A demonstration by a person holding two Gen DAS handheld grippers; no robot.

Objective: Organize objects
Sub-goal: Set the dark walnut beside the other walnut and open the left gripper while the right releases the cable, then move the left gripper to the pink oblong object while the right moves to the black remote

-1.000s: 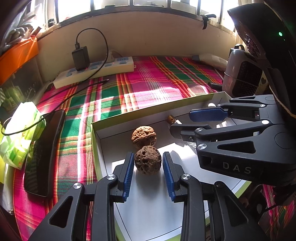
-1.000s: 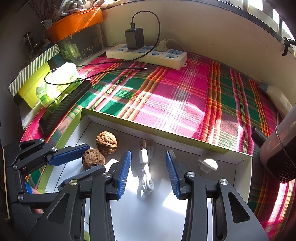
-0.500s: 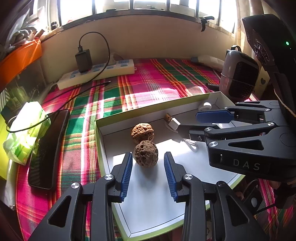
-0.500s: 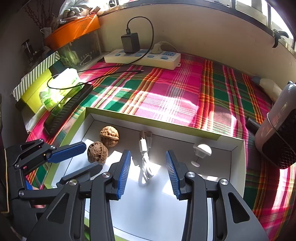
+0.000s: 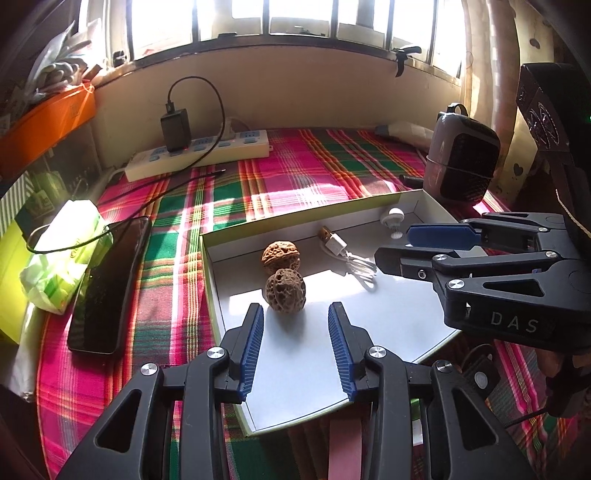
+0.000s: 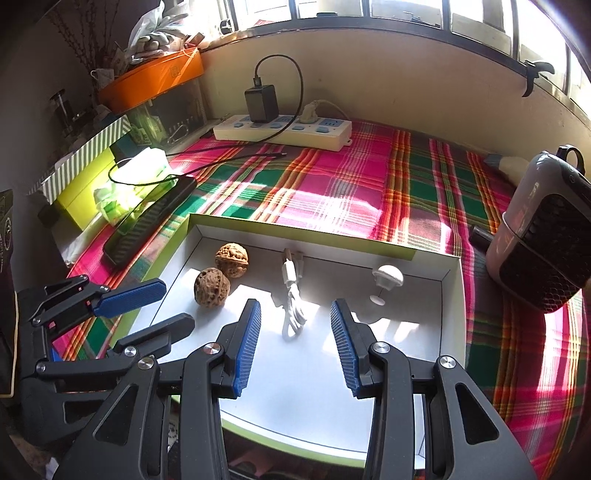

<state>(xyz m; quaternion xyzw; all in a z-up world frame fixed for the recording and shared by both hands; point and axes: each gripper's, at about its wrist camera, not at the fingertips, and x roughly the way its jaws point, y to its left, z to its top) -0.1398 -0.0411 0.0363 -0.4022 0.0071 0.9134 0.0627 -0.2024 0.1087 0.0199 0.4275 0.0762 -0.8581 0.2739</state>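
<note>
The left tongs [image 5: 295,314], jaws just widened, and the right tongs [image 6: 294,310] gape empty over the white tray [image 6: 452,306]. Beyond lie two touching walnuts [image 5: 285,291], a coiled white cable [image 6: 293,291] and a small white knob [image 6: 387,275].

Walnuts [image 6: 221,275], cable [image 6: 291,295] in box [image 6: 452,295]

I am working in a home: below the window [image 5: 288,18], a plaid-clothed table [image 5: 295,177] is carrying a power strip [image 5: 199,155].
</note>
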